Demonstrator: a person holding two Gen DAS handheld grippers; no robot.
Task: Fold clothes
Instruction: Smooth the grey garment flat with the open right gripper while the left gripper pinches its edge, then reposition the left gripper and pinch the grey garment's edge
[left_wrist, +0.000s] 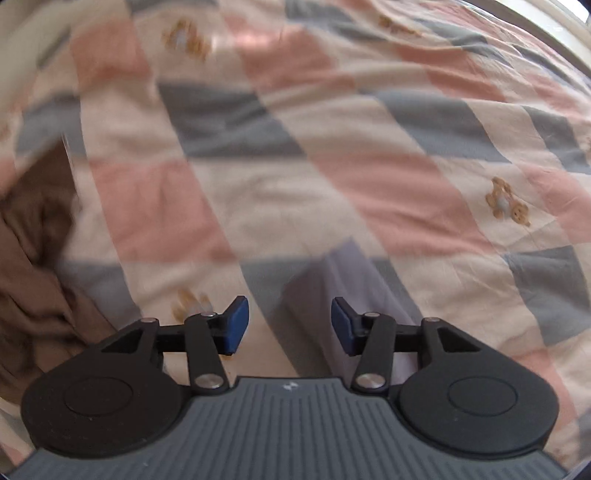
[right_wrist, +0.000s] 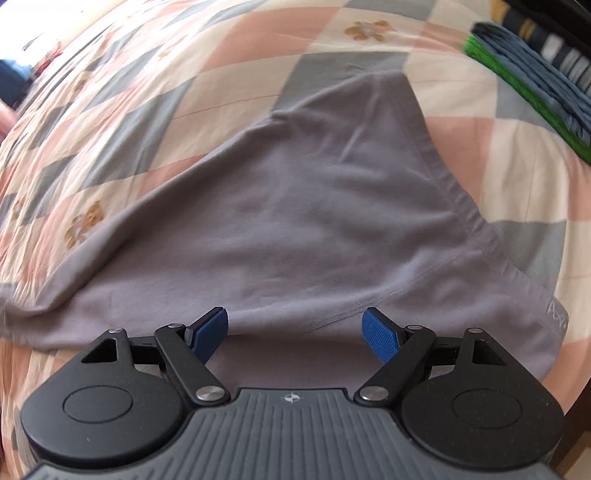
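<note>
A lilac-grey garment (right_wrist: 303, 221) lies spread on the checked quilt (right_wrist: 147, 92), narrowing to a point at the far end, with a stitched hem along its right side. My right gripper (right_wrist: 294, 332) hovers over its near edge, open, with nothing between the blue pads. In the left wrist view only a corner of the same lilac cloth (left_wrist: 343, 280) shows, lying on the quilt (left_wrist: 332, 147) below my left gripper (left_wrist: 290, 325). That gripper stands open and the pads press on nothing.
A crumpled brown garment (left_wrist: 33, 266) lies at the left edge of the left wrist view. A stack of folded clothes, green and blue (right_wrist: 532, 81), sits at the far right of the bed. The bed's edge (left_wrist: 554, 29) runs along the top right.
</note>
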